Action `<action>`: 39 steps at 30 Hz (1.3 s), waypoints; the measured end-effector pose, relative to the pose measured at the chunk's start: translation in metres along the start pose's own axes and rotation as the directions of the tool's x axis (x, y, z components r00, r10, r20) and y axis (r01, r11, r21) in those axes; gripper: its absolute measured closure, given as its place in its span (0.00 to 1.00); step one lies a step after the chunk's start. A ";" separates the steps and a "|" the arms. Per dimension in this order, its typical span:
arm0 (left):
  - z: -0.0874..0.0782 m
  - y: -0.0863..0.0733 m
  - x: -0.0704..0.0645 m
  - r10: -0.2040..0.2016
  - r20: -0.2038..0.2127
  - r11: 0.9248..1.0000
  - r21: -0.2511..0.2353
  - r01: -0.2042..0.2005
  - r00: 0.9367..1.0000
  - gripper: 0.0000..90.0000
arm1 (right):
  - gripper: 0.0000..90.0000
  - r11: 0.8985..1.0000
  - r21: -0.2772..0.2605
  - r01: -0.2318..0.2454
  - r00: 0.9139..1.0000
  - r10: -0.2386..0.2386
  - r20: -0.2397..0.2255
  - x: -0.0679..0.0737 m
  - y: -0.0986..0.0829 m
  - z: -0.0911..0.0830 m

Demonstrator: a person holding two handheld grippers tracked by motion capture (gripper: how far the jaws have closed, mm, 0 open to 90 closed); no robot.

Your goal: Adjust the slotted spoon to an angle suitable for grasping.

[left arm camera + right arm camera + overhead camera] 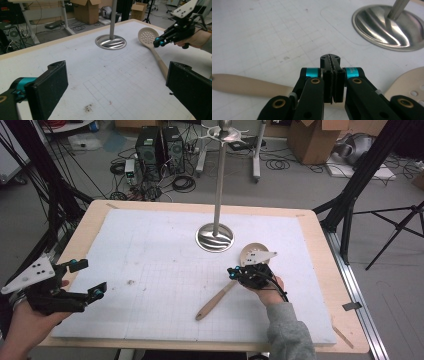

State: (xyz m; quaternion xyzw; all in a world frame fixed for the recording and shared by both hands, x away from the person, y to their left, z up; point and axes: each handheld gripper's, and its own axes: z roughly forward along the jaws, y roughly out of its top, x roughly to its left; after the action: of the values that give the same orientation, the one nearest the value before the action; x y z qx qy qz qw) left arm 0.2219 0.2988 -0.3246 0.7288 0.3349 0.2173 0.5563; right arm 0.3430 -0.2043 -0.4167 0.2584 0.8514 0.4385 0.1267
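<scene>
Presently right gripper (234, 273) jaws pressed together, empty, poised just over neck of slotted spoon (150, 42); spoon flat on white mat (150, 245), long axis diagonal, bowl near stand base (215, 238), handle toward person. Left gripper (87, 280) wide open, empty, well apart. Count: one spoon, one stand, two grippers.

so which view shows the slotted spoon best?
The left gripper view: the slotted spoon shows perforated bowl and handle, lying flat beside the stand base. In the high view the right tongs cover its neck. The right gripper view gives a handle stretch and a bowl edge.
</scene>
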 end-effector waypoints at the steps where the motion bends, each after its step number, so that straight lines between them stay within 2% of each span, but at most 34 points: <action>1: -0.001 -0.001 0.000 -0.001 0.000 1.000 -0.002 0.001 1.000 0.05 | 1.00 1.000 0.009 -0.008 1.000 0.008 0.004 -0.001 -0.001 0.002; 3: -0.002 -0.003 0.000 0.003 -0.001 1.000 -0.002 -0.003 1.000 0.05 | 1.00 0.999 0.018 -0.035 0.999 0.035 0.004 -0.006 -0.004 0.007; 6: -0.004 -0.007 0.000 0.005 0.004 1.000 -0.007 -0.005 1.000 0.05 | 1.00 0.998 0.033 -0.047 0.999 0.048 -0.003 -0.010 -0.006 0.013; 9: -0.005 -0.007 -0.001 0.012 0.017 1.000 -0.023 -0.011 1.000 0.05 | 1.00 0.998 0.054 -0.039 0.999 0.039 0.001 -0.013 -0.008 0.016; 10: -0.006 -0.007 -0.001 0.014 0.025 1.000 -0.026 -0.013 1.000 0.05 | 1.00 0.997 0.058 -0.050 0.999 0.050 0.000 -0.014 -0.009 0.016; 13: -0.006 -0.008 -0.001 0.015 0.028 1.000 -0.023 -0.015 0.999 0.05 | 1.00 0.997 0.058 -0.045 0.999 0.045 0.001 -0.015 -0.009 0.017; 22: -0.004 -0.010 0.000 0.013 0.029 1.000 -0.010 -0.013 1.000 0.05 | 1.00 0.992 0.120 -0.040 0.997 0.031 0.072 -0.016 -0.014 0.024; 27: -0.003 -0.012 0.002 0.005 0.024 1.000 -0.002 -0.005 1.000 0.05 | 1.00 0.992 0.114 -0.061 0.996 0.053 0.074 -0.016 -0.016 0.022; 31: -0.001 -0.013 0.004 0.003 0.025 1.000 0.005 -0.004 1.000 0.05 | 1.00 0.992 0.076 -0.097 0.994 0.093 0.055 -0.018 -0.023 0.018; 39: 0.005 -0.011 0.004 0.005 0.037 1.000 0.006 -0.005 0.999 0.05 | 1.00 0.992 0.085 -0.096 0.994 0.091 0.063 -0.016 -0.031 0.005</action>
State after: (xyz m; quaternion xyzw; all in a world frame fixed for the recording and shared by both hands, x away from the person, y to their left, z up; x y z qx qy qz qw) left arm 0.2249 0.3004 -0.3368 0.7352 0.3234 0.2040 0.5597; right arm 0.3485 -0.2249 -0.4451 0.3163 0.8526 0.3983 0.1196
